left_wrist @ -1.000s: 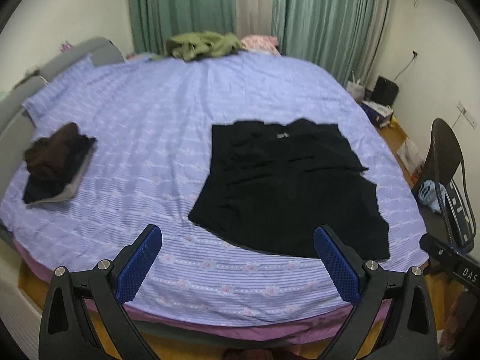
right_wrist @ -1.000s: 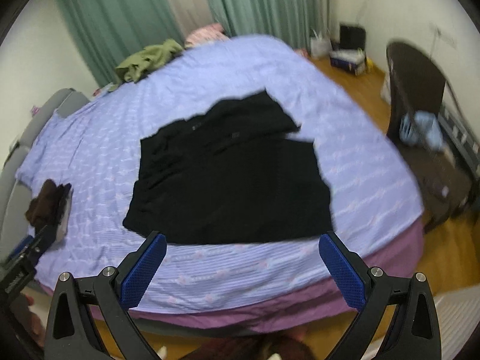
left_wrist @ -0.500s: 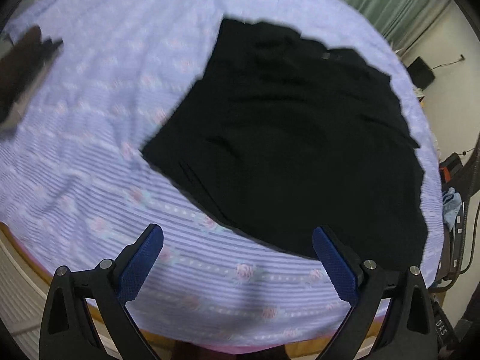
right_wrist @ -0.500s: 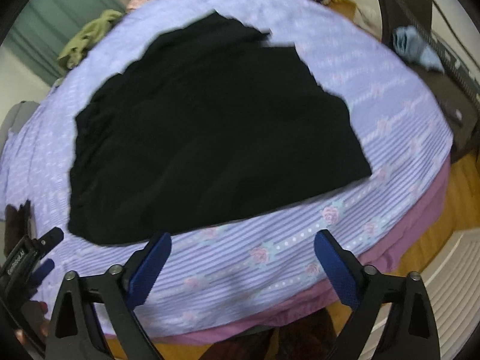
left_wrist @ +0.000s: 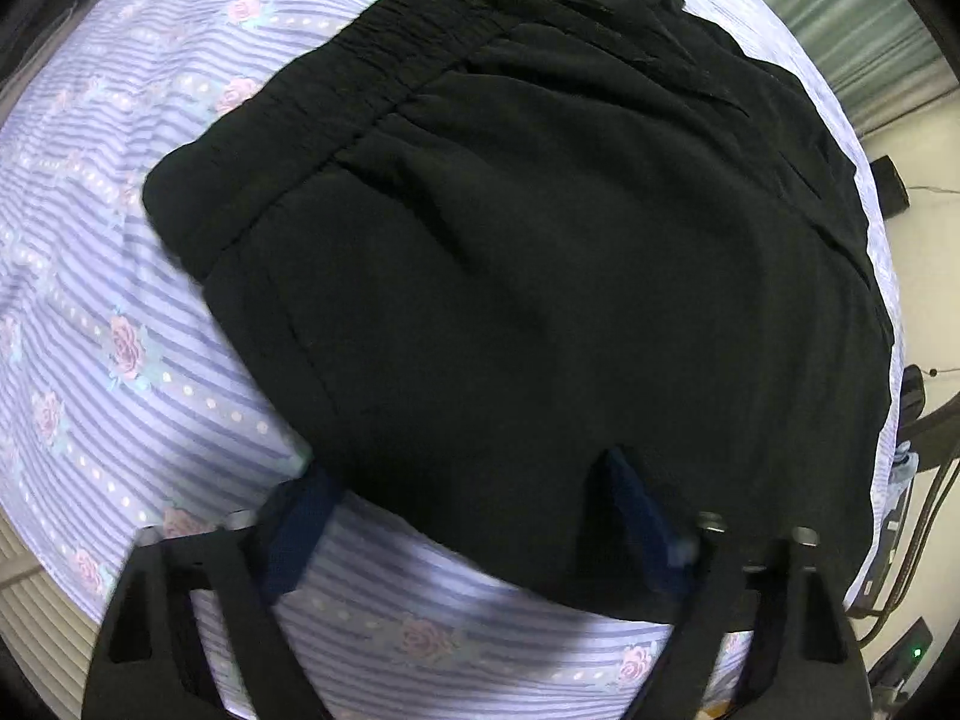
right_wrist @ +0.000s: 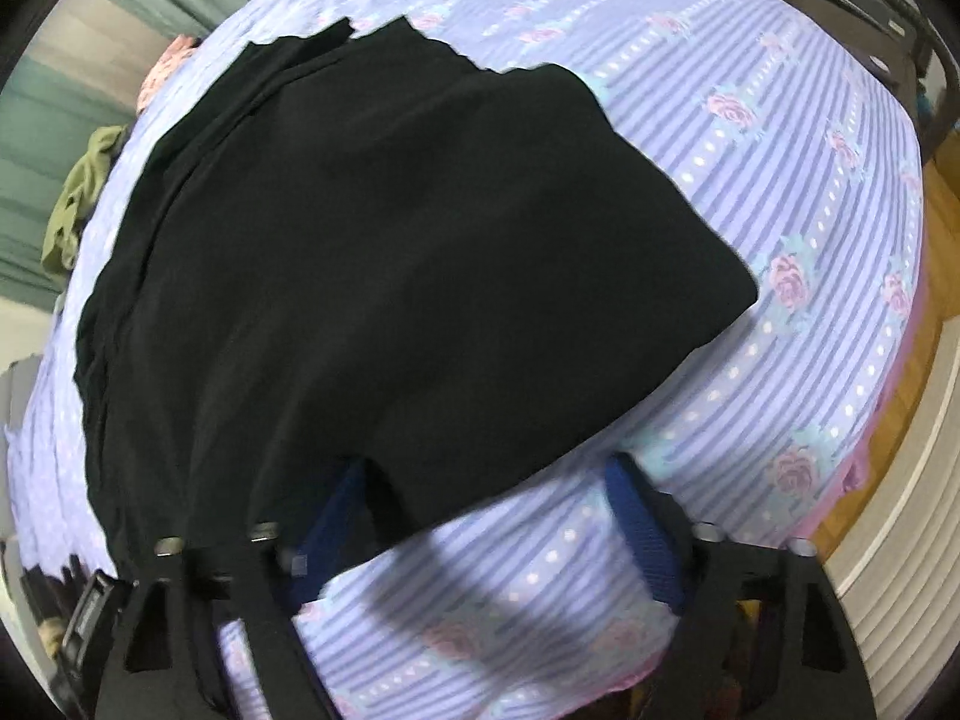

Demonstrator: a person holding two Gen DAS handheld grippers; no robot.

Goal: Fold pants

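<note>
Nearest you, your left gripper (left_wrist: 462,516) has its blue-padded jaws spread apart, straddling the near hem of the black, soft-fabric pants (left_wrist: 540,252): one pad sits on the sheet, the other is against the cloth edge. Your right gripper (right_wrist: 492,516) is likewise spread wide, one pad tucked at the hem, the other over bare sheet. Neither has pinched anything yet.

The pants lie flat on the bed, elastic waistband (left_wrist: 420,48) towards the left side. They seem already doubled leg over leg, though I can't be sure; the crosswise folds are still to do, so you are early on.

Beneath is a lilac striped bedsheet with pink roses (right_wrist: 798,192). Farther off, a crumpled olive-green garment (right_wrist: 78,204), green curtains (right_wrist: 36,120), and wooden floor (right_wrist: 918,372) at the right.
</note>
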